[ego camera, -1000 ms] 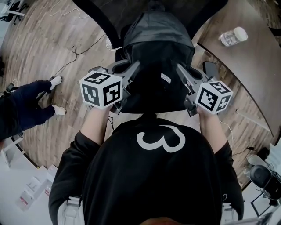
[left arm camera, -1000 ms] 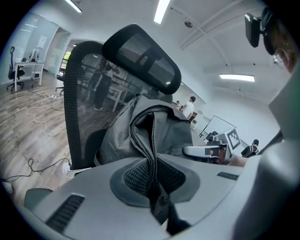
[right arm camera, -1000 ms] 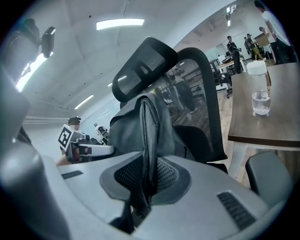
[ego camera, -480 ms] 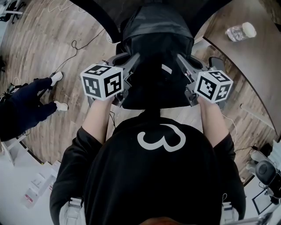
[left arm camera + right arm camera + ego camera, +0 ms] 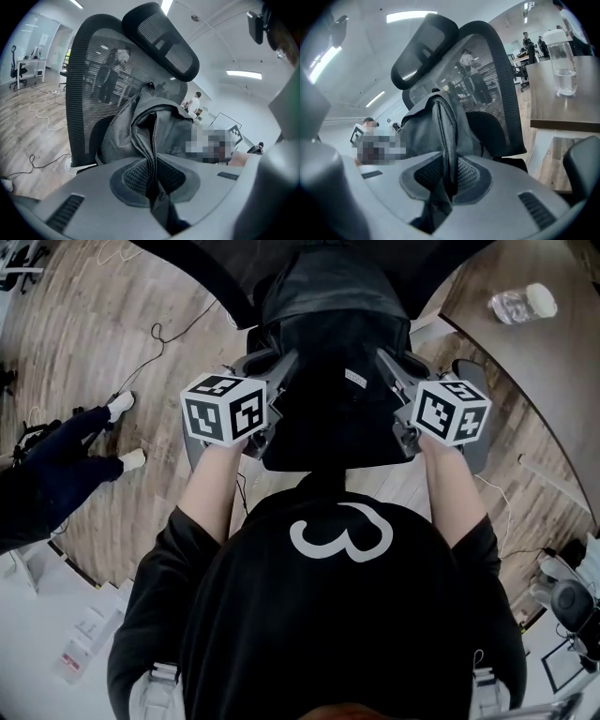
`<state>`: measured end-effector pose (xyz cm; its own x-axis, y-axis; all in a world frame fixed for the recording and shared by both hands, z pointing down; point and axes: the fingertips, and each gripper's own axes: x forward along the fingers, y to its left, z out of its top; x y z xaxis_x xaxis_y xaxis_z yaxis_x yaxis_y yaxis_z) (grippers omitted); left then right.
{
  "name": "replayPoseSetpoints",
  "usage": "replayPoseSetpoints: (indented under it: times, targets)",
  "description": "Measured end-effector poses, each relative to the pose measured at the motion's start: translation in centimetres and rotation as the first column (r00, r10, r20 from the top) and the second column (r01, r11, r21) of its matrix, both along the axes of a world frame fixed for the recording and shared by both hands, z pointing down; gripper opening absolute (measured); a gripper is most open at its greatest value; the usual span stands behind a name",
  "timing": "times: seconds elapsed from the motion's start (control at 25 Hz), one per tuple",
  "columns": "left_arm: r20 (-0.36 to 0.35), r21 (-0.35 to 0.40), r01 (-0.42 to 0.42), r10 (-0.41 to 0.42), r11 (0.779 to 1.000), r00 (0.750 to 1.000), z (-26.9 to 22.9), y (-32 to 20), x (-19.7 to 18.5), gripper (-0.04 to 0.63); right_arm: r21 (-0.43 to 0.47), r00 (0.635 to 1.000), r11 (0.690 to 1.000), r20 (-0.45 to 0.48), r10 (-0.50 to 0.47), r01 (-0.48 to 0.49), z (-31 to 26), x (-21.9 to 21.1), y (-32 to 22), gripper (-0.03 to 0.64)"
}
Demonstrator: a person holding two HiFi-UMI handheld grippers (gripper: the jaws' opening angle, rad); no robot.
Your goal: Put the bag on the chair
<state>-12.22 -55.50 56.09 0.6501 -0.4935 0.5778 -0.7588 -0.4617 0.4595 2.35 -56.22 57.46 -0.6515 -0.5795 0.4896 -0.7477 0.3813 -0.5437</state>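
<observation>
The dark grey bag (image 5: 333, 343) is held between the two grippers, just in front of the mesh backrest of the chair (image 5: 86, 70); whether it rests on the seat cannot be told. The jaws of the left gripper (image 5: 152, 176) are closed on a zipped fold of fabric at the bag's left side, and those of the right gripper (image 5: 446, 176) are closed on a similar fold at its right side. A plastic bottle (image 5: 523, 304) is seen on the wooden worktop (image 5: 562, 381) at the right.
</observation>
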Motion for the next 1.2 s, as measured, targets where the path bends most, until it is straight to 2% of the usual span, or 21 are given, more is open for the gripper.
replayPoseSetpoints:
  times: [0.28, 0.52, 1.08, 1.16, 1.2]
  targets:
    - [0.003, -0.007, 0.004, -0.004, 1.000, 1.000, 1.4, -0.8, -0.4, 0.041, 0.001, 1.000, 1.000, 0.016, 0.012, -0.012, 1.1, -0.2, -0.6, 0.058]
    - [-0.035, -0.016, -0.020, 0.020, 1.000, 0.999, 1.6, -0.8, -0.2, 0.041, -0.020, 1.000, 1.000, 0.022, 0.022, -0.021, 1.5, -0.1, -0.6, 0.058]
    - [-0.009, -0.004, 0.011, -0.011, 1.000, 1.000, 2.2, -0.7, -0.2, 0.043, -0.008, 0.999, 1.000, 0.042, 0.026, -0.026, 1.7, -0.1, -0.1, 0.061]
    - [-0.011, 0.001, 0.015, -0.015, 1.000, 1.000, 2.3, -0.5, -0.2, 0.058, 0.001, 0.999, 1.000, 0.047, 0.017, -0.017, 1.6, -0.2, 0.1, 0.085]
    - [-0.016, 0.002, 0.014, -0.014, 1.000, 1.000, 2.3, -0.4, -0.3, 0.091, 0.003, 0.999, 1.000, 0.048, 0.010, -0.010, 1.6, -0.4, 0.3, 0.124]
